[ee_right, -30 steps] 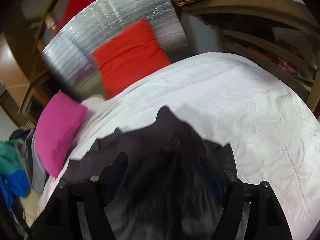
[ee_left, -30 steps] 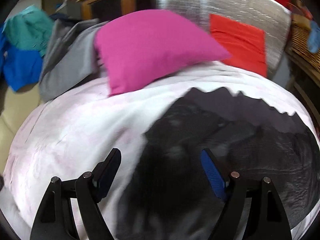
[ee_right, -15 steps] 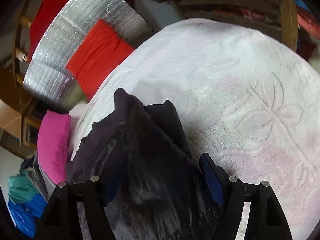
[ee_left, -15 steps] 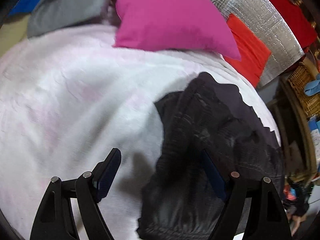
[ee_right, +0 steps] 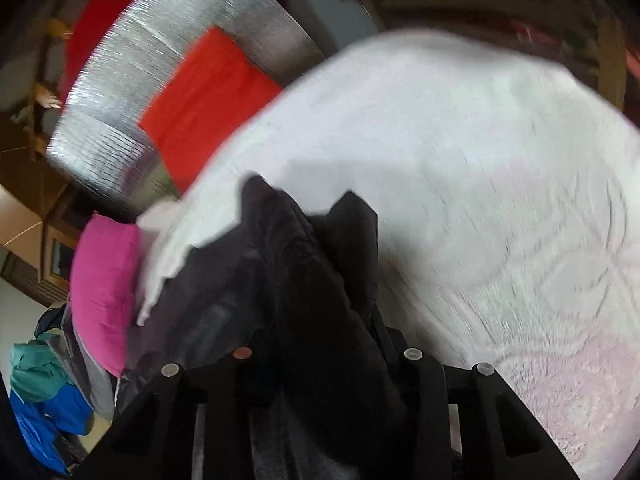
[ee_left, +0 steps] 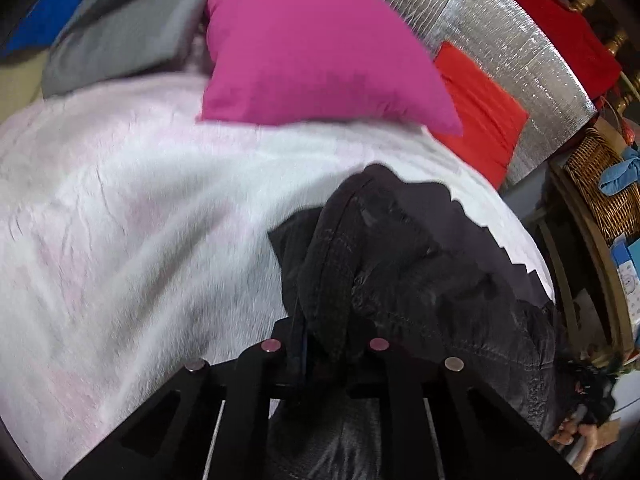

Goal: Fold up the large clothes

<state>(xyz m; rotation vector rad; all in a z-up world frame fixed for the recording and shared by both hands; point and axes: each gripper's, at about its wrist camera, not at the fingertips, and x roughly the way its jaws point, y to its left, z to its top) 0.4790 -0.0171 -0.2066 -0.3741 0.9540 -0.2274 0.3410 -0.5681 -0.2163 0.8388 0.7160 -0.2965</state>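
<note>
A black garment [ee_left: 440, 272] lies crumpled on the white bed cover [ee_left: 120, 220]. My left gripper [ee_left: 326, 320] is shut on a bunched fold of the garment's left edge, and the cloth rises in a ridge out of the jaws. In the right wrist view the same black garment [ee_right: 280, 264] piles up over my right gripper [ee_right: 320, 320]. Its jaws are closing, with a thick fold between them that the pads press on. The cloth hides the fingertips of both grippers.
A pink pillow [ee_left: 312, 48], a red pillow [ee_left: 480, 112] and a silver foil panel [ee_left: 500, 32] stand at the bed's head. Grey clothes [ee_left: 120, 40] lie at the far left. A wicker basket [ee_left: 600, 192] sits on shelves at the right. Blue and teal clothes [ee_right: 40, 400] hang beside the bed.
Both grippers stood wide open over the garment; now both have closed on it. The cloth has been gathered into raised folds between the jaws.
</note>
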